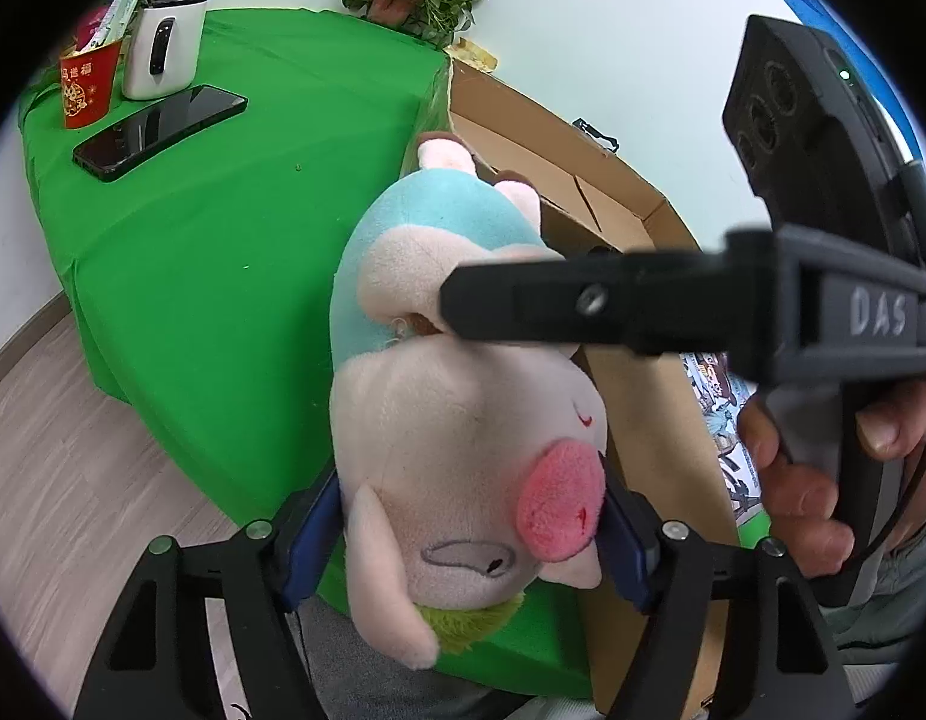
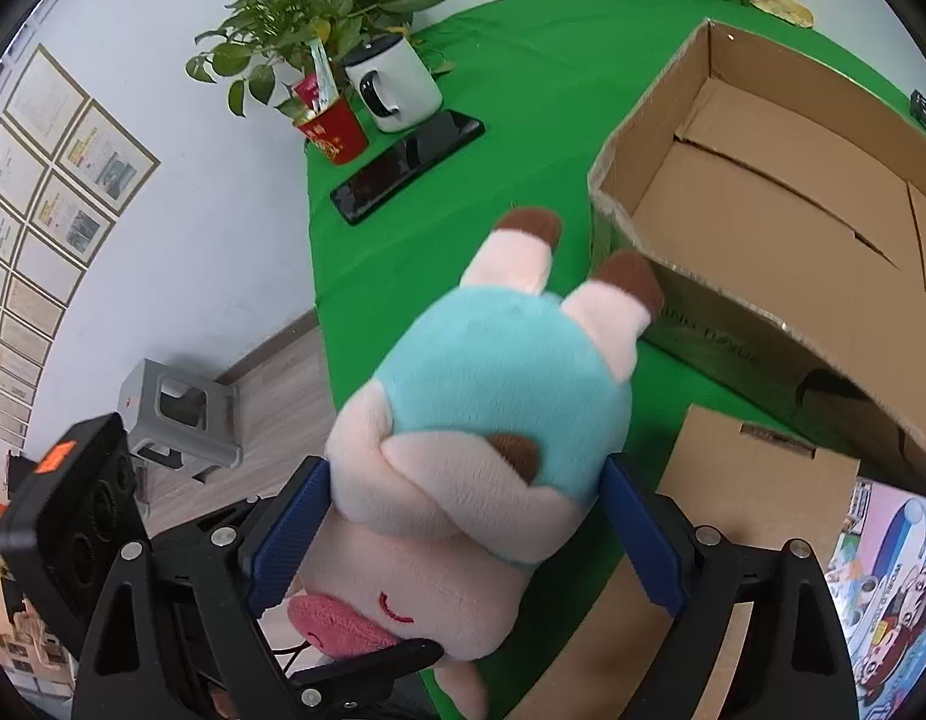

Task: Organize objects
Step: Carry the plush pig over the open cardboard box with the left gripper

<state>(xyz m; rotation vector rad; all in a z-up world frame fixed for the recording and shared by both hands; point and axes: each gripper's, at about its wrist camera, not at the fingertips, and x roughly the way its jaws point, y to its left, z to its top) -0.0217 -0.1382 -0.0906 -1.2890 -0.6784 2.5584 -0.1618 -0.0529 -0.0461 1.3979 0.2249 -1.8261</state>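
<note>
A pink plush pig [image 1: 463,420] in a light blue outfit is held between both grippers above the green table [image 1: 222,240]. My left gripper [image 1: 472,531] is shut on the pig's head, blue pads on either side of its face. My right gripper [image 2: 469,516] is shut on the pig's body [image 2: 493,396], legs pointing away toward the open cardboard box [image 2: 763,228]. The right gripper's finger [image 1: 553,300] crosses the left wrist view over the pig's arm. The box [image 1: 553,150] lies behind the pig there.
A black phone [image 2: 402,168], a white device [image 2: 396,84], a red cup [image 2: 336,129] and potted plants [image 2: 318,6] stand at the table's far corner. A box flap [image 2: 733,510] and a colourful picture book [image 2: 883,588] lie at the near right. A grey stool [image 2: 180,414] stands on the floor.
</note>
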